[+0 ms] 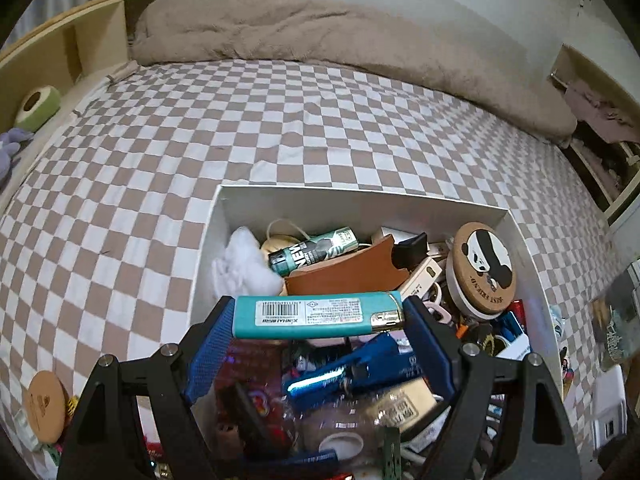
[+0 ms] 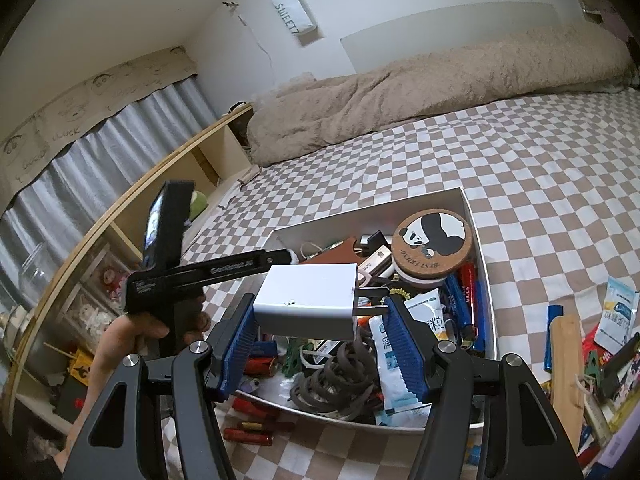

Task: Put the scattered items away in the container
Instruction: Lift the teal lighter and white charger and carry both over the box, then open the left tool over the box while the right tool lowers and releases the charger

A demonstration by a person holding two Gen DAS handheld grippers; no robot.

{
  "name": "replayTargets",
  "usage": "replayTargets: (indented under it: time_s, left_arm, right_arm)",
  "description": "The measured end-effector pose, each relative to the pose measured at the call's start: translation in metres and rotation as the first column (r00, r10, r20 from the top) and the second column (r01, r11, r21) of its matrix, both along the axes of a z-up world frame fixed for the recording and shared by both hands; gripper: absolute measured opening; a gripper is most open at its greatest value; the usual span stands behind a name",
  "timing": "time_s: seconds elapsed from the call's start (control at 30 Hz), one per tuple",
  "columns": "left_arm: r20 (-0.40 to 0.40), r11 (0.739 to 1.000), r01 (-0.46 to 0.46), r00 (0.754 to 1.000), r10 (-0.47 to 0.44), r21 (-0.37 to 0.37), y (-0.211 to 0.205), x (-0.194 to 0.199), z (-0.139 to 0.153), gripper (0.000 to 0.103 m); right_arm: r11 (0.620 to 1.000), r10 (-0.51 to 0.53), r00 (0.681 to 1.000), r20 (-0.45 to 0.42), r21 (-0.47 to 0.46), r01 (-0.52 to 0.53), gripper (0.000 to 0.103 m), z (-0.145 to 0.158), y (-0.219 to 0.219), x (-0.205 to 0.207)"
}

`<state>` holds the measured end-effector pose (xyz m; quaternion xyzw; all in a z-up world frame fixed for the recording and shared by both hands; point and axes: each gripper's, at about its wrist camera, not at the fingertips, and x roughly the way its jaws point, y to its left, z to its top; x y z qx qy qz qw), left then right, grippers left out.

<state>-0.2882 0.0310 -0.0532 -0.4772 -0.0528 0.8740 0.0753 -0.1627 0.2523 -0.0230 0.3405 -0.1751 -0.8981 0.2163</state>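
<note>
Lighter [image 1: 318, 315] and charger block [image 2: 308, 300] are both hanging over the white box [image 1: 360, 202], one in each tool, so the drop-in step is what is going on. The left gripper [image 1: 320, 320] is pinching the teal lighter end to end between its blue pads, jaws set wide to span its length. The right gripper [image 2: 320, 316] is clamping the white charger block, prongs pointing right, jaws about half apart.

Next, I'd judge, each only needs to spread its jaws and let go, but the box is looking crammed: a panda coaster [image 1: 482, 266], a brown leather sleeve [image 1: 352, 272], a coiled cable [image 2: 340, 376] and sachets are piling high, so things may slide out. Red batteries [image 2: 252, 432] and packets [image 2: 616, 312] are lying loose on the checked bedsheet [image 1: 280, 128].
</note>
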Motion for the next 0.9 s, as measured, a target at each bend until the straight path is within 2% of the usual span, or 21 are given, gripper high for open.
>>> replayTargets:
  time_s: [0.07,0.1,0.13,0.23,0.37,0.6,0.9]
  left_arm:
    - [0.013,1.0,0.015,1.0,-0.015,0.024,0.0,-0.005,-0.004,0.091]
    - [0.018,1.0,0.01,1.0,-0.01,0.022,-0.001,-0.006,-0.006,0.101]
    - [0.007,1.0,0.002,1.0,-0.002,0.018,-0.001,-0.005,-0.007,0.102]
    - [-0.024,1.0,0.003,1.0,-0.003,0.003,-0.003,-0.001,-0.005,0.102]
    - [-0.035,1.0,0.006,0.999,-0.005,0.03,-0.012,0.012,0.0,0.102]
    - [-0.113,0.999,0.016,0.993,-0.011,0.038,-0.033,0.053,0.016,0.102]
    - [-0.203,0.998,0.017,0.979,-0.005,0.059,-0.054,0.094,0.029,0.102]
  right_arm:
    - [1.0,0.003,1.0,0.002,0.003,-0.003,0.064,-0.001,0.0,-0.002]
    - [1.0,0.004,1.0,0.003,0.005,-0.004,0.064,-0.001,0.001,-0.003]
    - [1.0,0.005,1.0,0.004,0.007,-0.005,0.064,-0.001,0.001,-0.004]
    - [1.0,0.006,1.0,0.006,0.012,-0.006,0.064,-0.001,0.001,-0.007]
    - [1.0,0.012,1.0,0.015,0.015,-0.012,0.064,-0.002,0.0,-0.013]
    - [1.0,0.023,0.998,0.064,0.019,-0.024,0.064,-0.003,-0.008,-0.037]
    - [0.992,0.053,0.988,0.144,0.106,-0.069,0.064,-0.01,-0.044,-0.083]
